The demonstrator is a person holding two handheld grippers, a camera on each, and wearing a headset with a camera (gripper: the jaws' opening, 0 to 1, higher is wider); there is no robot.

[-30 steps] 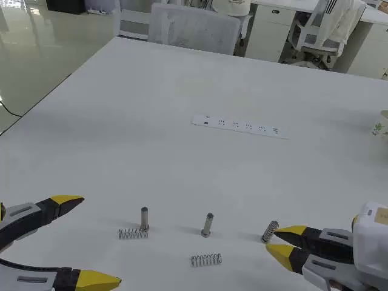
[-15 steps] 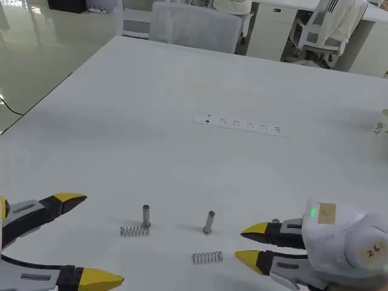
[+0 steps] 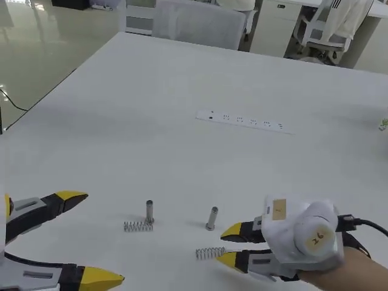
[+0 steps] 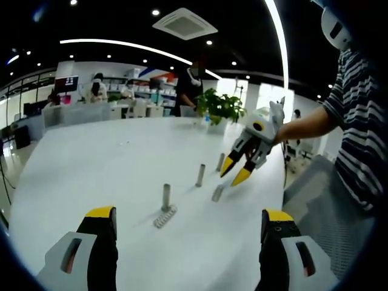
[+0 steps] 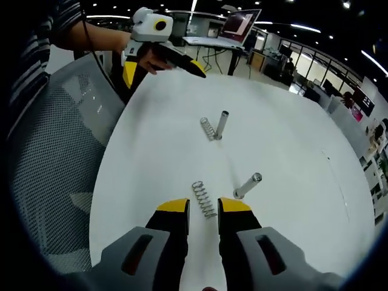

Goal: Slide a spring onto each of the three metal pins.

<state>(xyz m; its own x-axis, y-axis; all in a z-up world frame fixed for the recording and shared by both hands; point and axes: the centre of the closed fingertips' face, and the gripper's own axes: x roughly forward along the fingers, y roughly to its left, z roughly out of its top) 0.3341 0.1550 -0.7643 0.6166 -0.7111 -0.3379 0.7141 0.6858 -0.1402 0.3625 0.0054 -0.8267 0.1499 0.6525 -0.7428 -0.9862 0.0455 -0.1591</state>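
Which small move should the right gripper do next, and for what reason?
Probably ease the right gripper forward a little and shut it on the loose spring. The spring lies flat on the table, its near end between the open jaw tips, not yet gripped, and the pin beside it carries no spring.

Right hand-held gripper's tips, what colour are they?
Yellow, on the right hand-held gripper; clearest in the right gripper view.
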